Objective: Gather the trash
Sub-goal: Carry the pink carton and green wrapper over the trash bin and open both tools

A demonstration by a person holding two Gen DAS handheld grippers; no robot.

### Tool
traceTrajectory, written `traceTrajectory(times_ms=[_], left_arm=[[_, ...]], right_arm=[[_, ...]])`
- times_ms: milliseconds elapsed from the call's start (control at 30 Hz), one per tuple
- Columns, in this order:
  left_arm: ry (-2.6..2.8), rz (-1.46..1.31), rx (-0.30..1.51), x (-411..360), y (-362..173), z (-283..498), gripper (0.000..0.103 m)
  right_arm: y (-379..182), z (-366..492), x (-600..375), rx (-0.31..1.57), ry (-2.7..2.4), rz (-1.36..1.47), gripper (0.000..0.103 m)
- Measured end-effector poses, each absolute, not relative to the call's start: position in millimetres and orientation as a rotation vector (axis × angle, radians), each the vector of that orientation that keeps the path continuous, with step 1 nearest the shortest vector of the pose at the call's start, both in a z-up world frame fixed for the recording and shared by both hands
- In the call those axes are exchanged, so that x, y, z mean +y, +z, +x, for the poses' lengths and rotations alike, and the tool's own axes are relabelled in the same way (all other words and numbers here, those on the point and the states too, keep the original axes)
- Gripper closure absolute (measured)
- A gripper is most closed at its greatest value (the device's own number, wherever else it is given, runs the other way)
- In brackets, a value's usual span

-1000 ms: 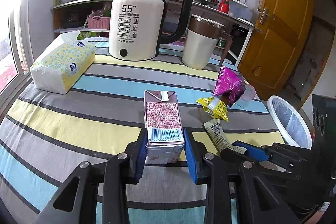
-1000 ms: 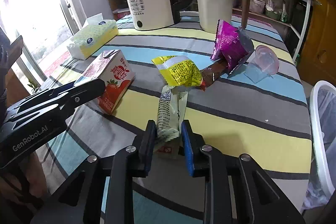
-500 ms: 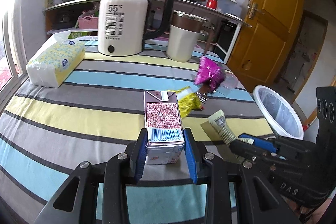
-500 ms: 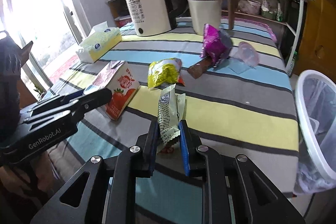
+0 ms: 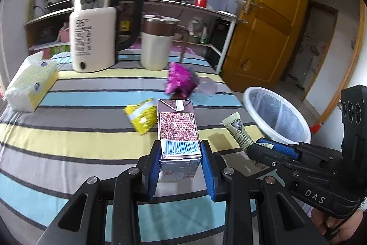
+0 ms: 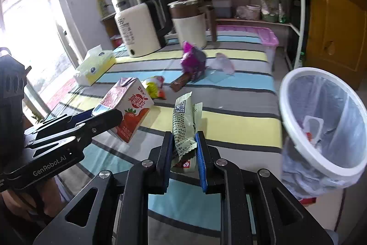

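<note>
My left gripper is shut on a strawberry milk carton and holds it above the striped table; the carton also shows in the right wrist view. My right gripper is shut on a pale green snack wrapper, lifted off the table; the wrapper also shows in the left wrist view. A white trash bin with a clear liner stands off the table's right edge and holds some trash. A yellow wrapper, a purple wrapper and a clear plastic cup lie on the table.
A white kettle, a cream mug with a brown lid and a tissue pack stand at the table's back and left. A brown wrapper lies by the purple one. A yellow door is behind the bin.
Both grippers have lifted their loads off the table and swung right toward the bin. The bin now looms larger in both views.
</note>
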State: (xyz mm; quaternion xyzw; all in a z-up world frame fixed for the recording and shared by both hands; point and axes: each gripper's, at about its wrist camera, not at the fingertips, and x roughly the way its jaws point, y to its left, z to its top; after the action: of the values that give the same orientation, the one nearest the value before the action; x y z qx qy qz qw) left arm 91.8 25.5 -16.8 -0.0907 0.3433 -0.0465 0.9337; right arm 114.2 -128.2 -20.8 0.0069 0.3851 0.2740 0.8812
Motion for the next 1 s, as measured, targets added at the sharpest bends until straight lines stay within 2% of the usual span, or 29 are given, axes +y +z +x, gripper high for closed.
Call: traceTrajectory(times_ms=[1000], left_arm=[[-0.367,-0.094,0.679,-103.0,4.7,153.7,0.069]], right_arm=[[-8.8,130.4,-279.0,0.74,0.251,0.15,0.082]])
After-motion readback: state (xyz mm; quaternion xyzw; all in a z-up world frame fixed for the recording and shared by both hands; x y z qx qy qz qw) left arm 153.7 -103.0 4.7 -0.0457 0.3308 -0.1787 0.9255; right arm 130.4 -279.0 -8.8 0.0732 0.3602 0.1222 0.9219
